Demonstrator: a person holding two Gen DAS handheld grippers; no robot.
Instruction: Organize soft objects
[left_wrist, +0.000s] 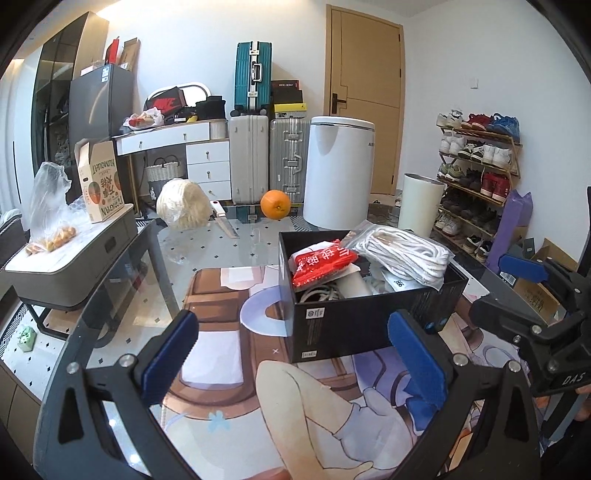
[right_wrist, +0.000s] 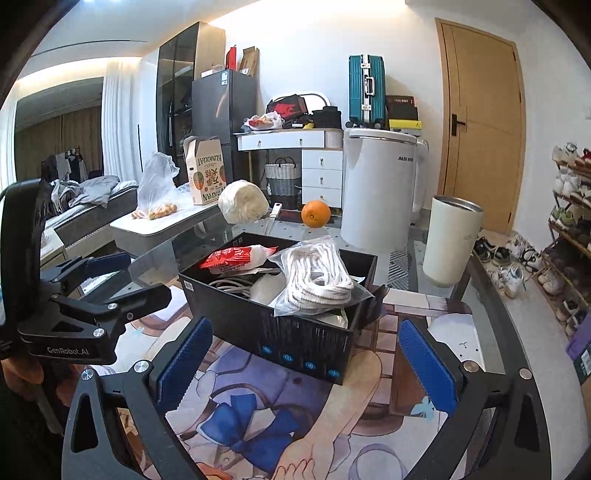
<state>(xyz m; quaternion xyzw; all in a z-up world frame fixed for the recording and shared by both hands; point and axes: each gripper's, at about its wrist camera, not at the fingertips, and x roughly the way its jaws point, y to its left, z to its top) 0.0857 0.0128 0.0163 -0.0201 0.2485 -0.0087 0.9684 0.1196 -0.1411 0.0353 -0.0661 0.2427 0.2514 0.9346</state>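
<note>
A black box (left_wrist: 369, 317) (right_wrist: 295, 332) stands on a printed mat (left_wrist: 221, 332). Inside lie a red and white packet (left_wrist: 321, 262) (right_wrist: 232, 258), a bagged coil of white rope (left_wrist: 402, 254) (right_wrist: 317, 277) and grey cords. A cream ball of twine (left_wrist: 183, 206) (right_wrist: 242, 201) rests farther back on the glass table. My left gripper (left_wrist: 293, 354) is open and empty, just in front of the box's near left corner. On the box's other side my right gripper (right_wrist: 306, 363) is also open and empty. Each gripper shows in the other's view: right gripper (left_wrist: 509, 288), left gripper (right_wrist: 129, 277).
An orange (left_wrist: 275, 205) (right_wrist: 316, 214) and a knife (left_wrist: 225, 221) lie beyond the box. A cream tumbler (right_wrist: 450, 243) stands at the table's right. A side table (left_wrist: 74, 258) with a bag of fruit is left; a shoe rack (left_wrist: 480, 177) is right.
</note>
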